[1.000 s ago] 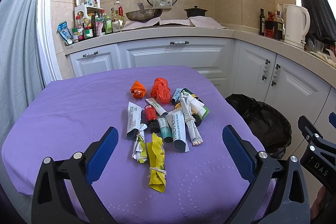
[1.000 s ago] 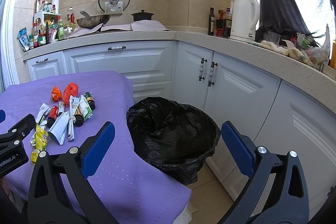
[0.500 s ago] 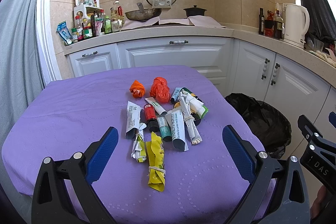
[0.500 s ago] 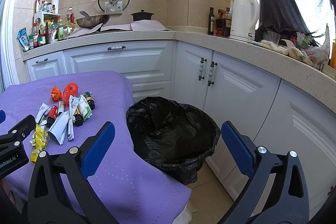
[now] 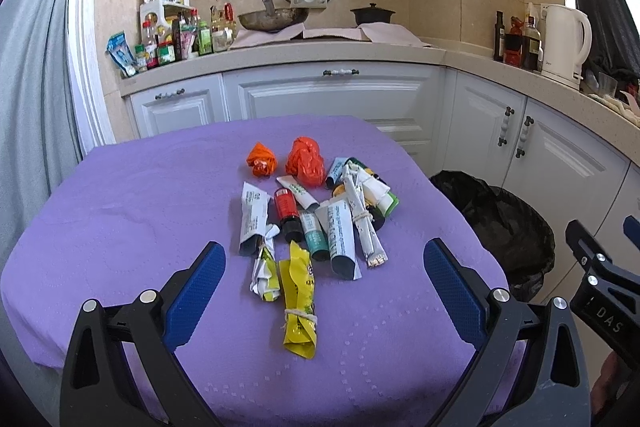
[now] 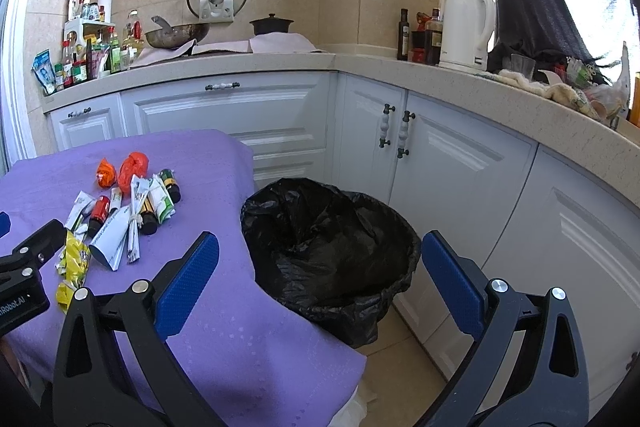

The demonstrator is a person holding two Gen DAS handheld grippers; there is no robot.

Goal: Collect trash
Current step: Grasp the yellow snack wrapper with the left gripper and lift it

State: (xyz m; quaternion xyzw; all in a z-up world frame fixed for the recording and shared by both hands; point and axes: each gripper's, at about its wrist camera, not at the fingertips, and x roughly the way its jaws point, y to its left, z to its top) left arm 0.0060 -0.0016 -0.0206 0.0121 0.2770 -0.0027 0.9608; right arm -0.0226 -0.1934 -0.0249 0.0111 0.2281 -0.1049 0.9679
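Observation:
A pile of trash lies mid-table on the purple cloth (image 5: 120, 211): a yellow wrapper (image 5: 299, 299) nearest me, white tubes (image 5: 340, 239), a small red bottle (image 5: 286, 205) and two crumpled orange bags (image 5: 305, 163). My left gripper (image 5: 320, 281) hangs open just short of the yellow wrapper, nothing between its blue pads. In the right wrist view the same pile (image 6: 124, 211) sits at left, and a bin lined with a black bag (image 6: 332, 251) stands on the floor beside the table. My right gripper (image 6: 320, 277) is open above the bin's near side, holding nothing.
White cabinets (image 6: 440, 163) and an L-shaped counter wrap behind and to the right. On the counter stand a white kettle (image 6: 464, 27), dark bottles (image 6: 404, 35), a wok (image 5: 272, 19), a black pot (image 5: 372, 15) and a spice rack (image 5: 164, 31). A grey curtain (image 5: 28, 87) hangs left.

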